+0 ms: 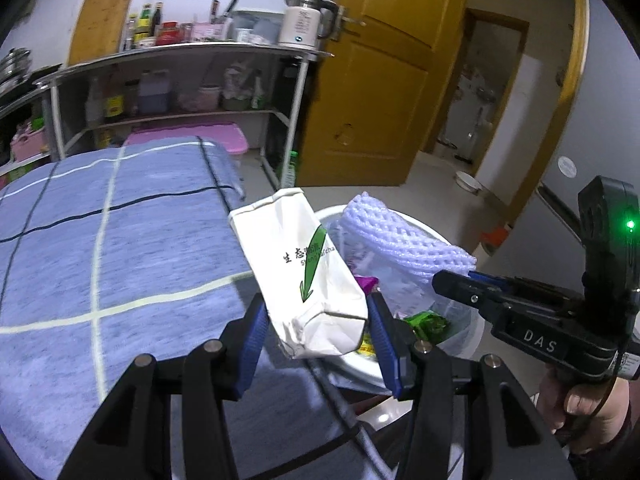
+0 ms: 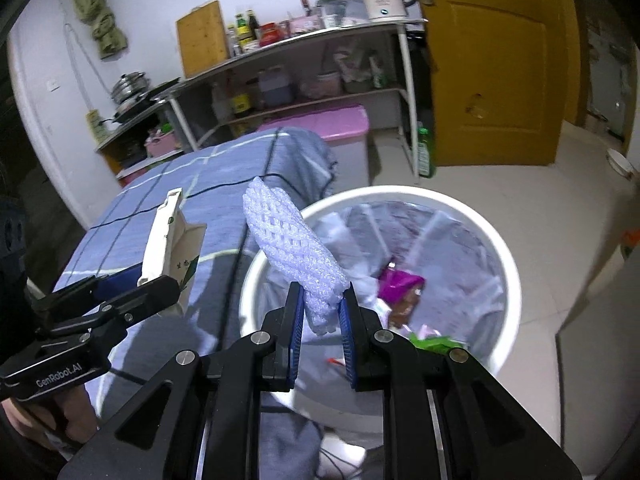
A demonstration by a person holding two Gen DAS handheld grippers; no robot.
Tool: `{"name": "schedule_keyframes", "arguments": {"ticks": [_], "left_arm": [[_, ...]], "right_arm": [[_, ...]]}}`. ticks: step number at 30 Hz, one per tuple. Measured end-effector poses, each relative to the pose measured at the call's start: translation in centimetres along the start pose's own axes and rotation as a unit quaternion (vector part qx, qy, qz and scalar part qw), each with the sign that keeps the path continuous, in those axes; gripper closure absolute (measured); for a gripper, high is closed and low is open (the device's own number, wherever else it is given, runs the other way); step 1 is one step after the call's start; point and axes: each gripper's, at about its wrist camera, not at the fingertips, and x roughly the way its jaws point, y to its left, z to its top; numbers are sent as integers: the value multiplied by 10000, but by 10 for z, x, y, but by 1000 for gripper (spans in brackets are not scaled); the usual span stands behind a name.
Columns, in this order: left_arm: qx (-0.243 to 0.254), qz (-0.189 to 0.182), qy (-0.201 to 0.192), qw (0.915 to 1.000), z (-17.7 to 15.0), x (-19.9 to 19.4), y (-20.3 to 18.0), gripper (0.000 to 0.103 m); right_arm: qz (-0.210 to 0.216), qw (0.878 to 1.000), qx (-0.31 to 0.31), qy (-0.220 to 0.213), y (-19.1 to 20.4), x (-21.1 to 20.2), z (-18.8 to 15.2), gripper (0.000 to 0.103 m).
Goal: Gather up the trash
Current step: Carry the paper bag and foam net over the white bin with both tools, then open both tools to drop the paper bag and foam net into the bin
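Both claws are loaded, and the drop into the bin is still to be done.
Left claw [image 1: 316, 336] is clamped on a paper bag [image 1: 304, 276] at the bin [image 2: 508, 264] rim; right claw [image 2: 322, 320] pinches a foam net [image 2: 292, 240] over the bin, where wrappers [image 2: 400, 284] already lie; the tabletop [image 1: 120, 240] looks cleared.

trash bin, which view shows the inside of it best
The right wrist view. There the white trash bin shows nearly its whole rim, its liner and the wrappers inside. In the left wrist view the paper bag and foam net hide most of it, leaving only parts of the rim.
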Motion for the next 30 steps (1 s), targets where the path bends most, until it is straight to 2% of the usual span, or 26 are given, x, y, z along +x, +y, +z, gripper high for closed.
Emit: {"name": "schedule_keyframes", "arguments": {"ticks": [10,16,21,30], "left_arm": [[222,-241,300,9990,4,39,-23,50],[256,-332,425,9982,1,52,-30,49],[243,-349,440,9981,-1,52,-30,43],[240,-329,270,9988,-4,32,-27,43]], "right_arm": [[-307,9986,300,307,-34,12,-7,84],[-375,9977,380,414,-45,17,-11,80],[-423,9974,416,404,-49,17,-13,63],[-406,9985,288,245,-38,3,-15,61]]}}
